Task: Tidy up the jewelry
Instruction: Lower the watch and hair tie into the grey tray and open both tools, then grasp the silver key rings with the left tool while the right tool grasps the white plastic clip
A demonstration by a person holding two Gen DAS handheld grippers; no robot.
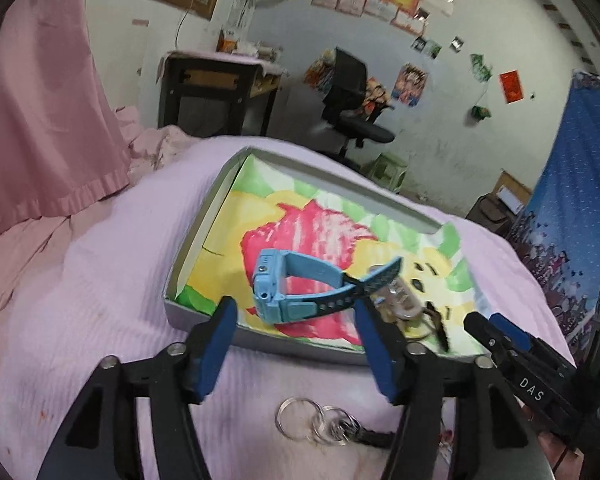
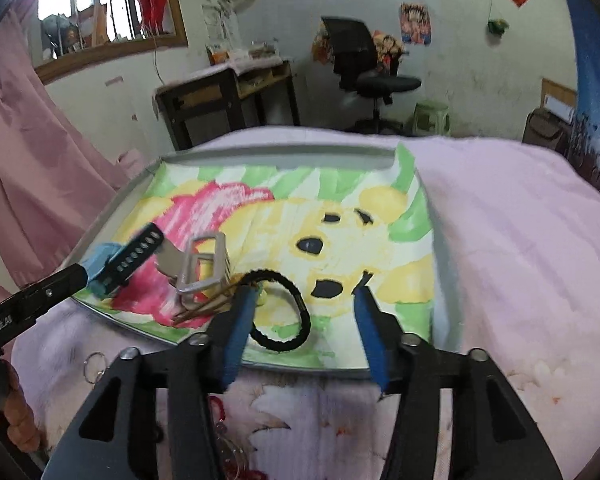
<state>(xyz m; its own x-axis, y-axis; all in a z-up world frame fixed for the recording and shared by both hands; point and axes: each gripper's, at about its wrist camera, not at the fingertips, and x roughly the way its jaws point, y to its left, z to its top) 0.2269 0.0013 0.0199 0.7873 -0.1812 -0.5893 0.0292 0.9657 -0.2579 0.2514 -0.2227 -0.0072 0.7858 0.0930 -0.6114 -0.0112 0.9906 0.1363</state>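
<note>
Nearest to us in the left wrist view are the key rings (image 1: 314, 424), lying on the pink blanket (image 1: 100, 280) just under the left tongs (image 1: 296, 322). They are outside the tray and look like the next thing to deal with. The left tongs stand apart with nothing pressed between their blue pads; the blue watch (image 1: 300, 286) lies just beyond the tips on the painted paper inside the shallow tray (image 1: 196, 320). The right tongs (image 2: 304, 304) are apart too, and the black braided bracelet (image 2: 284, 312) rests loose on the paper, its loop running beside and partly behind the left pad.

We judge both pieces to have been set down in the tray, so the step to do well is a clean retreat. We should draw each pair of tongs straight back along its own line, keeping the pads wide so they do not snag the watch strap or drag the bracelet. We should also mind the silver clip (image 2: 204, 268) and brown cord beside it.

Much is unclear. The key rings are half covered by the tongs' frame. The clear piece behind the watch strap in the left view is blurred. The tray's near rim is hidden behind both tongs, and we cannot tell whether the bracelet touches the pad.
</note>
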